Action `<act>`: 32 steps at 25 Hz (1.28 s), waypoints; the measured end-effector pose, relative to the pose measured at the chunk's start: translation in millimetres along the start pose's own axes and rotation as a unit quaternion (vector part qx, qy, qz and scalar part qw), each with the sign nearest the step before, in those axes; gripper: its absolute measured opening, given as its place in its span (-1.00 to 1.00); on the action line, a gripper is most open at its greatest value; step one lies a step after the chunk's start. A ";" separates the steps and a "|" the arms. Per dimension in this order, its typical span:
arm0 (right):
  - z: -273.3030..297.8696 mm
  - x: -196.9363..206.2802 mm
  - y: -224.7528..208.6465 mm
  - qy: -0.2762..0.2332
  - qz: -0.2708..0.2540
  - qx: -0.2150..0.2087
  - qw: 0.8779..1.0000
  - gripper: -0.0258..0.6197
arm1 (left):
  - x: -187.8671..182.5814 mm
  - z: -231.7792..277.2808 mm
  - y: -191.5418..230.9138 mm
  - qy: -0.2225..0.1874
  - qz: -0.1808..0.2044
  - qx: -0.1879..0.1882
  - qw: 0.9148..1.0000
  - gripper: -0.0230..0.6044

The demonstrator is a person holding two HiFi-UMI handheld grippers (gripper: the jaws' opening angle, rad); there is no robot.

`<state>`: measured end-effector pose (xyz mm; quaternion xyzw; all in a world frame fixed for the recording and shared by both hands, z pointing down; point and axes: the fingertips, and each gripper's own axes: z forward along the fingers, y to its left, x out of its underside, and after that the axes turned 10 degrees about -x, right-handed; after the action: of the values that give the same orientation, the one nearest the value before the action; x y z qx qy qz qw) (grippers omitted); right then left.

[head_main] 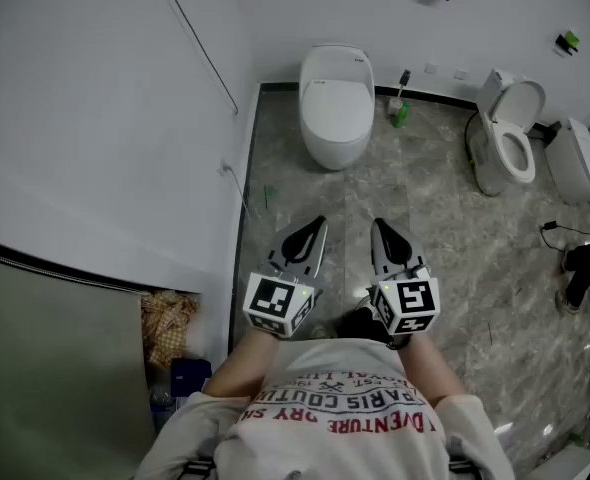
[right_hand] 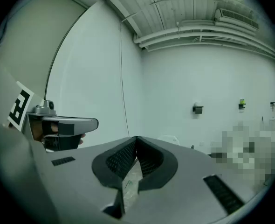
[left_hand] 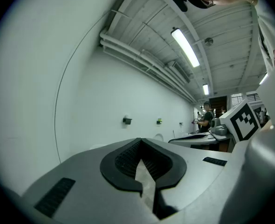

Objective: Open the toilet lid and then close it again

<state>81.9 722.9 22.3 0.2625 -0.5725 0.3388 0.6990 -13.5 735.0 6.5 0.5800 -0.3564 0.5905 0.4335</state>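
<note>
At the near edge of the floor (head_main: pixel 445 258), the left gripper (head_main: pixel 315 230) has its jaws pressed together on nothing, and just beside it the right gripper (head_main: pixel 380 233) is likewise closed and empty. Well ahead of both, at the floor's far edge against the back wall, the toilet (head_main: pixel 336 103) stands with its lid (head_main: pixel 335 86) down. Nothing touches it, so the task looks either not begun or already finished; if not begun, both lifting and lowering remain.

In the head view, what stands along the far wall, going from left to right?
White oval toilet with closed lid → small green object → white toilet with raised lid → white closed toilet at right edge.
</note>
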 end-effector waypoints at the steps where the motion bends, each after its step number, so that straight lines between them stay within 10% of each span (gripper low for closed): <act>1: 1.4 1.0 -0.2 0.000 0.000 0.000 1.000 -0.88 | 1.0 0.9 0.6 0.000 0.000 0.001 1.000 -0.91; 21: 15.0 20.6 -21.3 -0.005 0.048 -0.014 0.999 -0.88 | 17.3 6.7 7.1 0.006 -0.009 -0.029 1.000 -0.91; 32: 138.7 58.7 -108.6 0.023 0.073 -0.058 0.995 -0.88 | 76.9 134.4 66.8 0.067 -0.014 -0.068 0.995 -0.91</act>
<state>86.4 559.6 110.6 0.1714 -0.5926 0.3610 0.6994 -21.0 593.8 98.3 0.5134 -0.3577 0.5965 0.5026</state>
